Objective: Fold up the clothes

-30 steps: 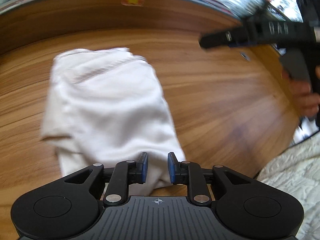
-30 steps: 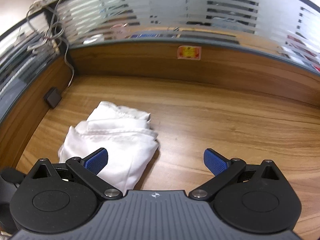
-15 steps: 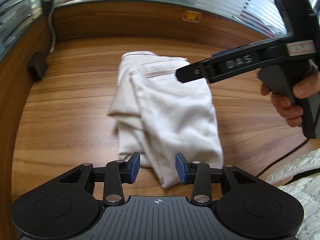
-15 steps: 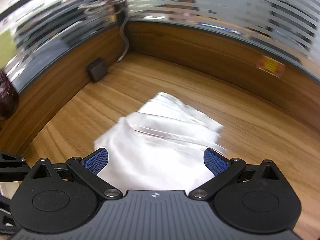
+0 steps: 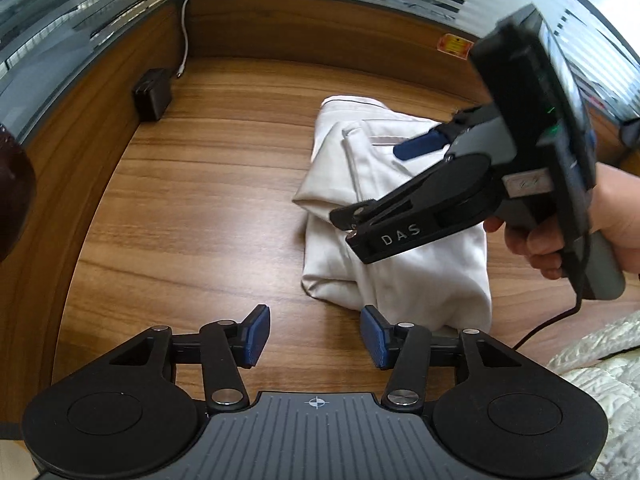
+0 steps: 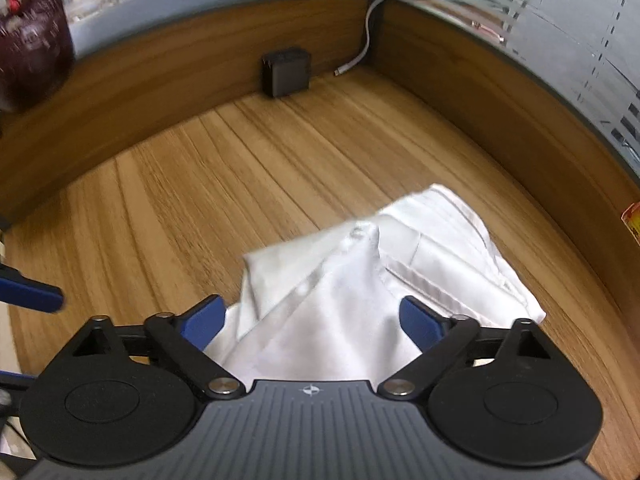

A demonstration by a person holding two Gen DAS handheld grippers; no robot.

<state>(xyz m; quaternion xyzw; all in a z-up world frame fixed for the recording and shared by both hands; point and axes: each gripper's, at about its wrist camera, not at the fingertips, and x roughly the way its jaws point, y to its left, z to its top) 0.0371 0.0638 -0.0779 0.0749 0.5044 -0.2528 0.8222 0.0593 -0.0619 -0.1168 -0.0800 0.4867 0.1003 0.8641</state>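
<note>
- On the desk [image 5: 208,216], a folded white garment [image 5: 420,280] lies beside the left tongs [image 5: 316,336], spread apart.
- Right tongs [image 6: 312,320], also released, hover above it.
- Black adapter [image 6: 286,72] and cable [image 6: 370,20] sit well apart in the corner.

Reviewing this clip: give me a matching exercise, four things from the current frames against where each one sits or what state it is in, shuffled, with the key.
Things
1. white garment
2. black adapter
3. white cable
4. right hand-held gripper

Places or states
A. hangs down in the desk corner, plug end loose
B. open, over the cloth
C. lies folded on the wooden desk
D. stands against the side wall panel

Pairs: 1-C, 2-D, 3-A, 4-B
</note>
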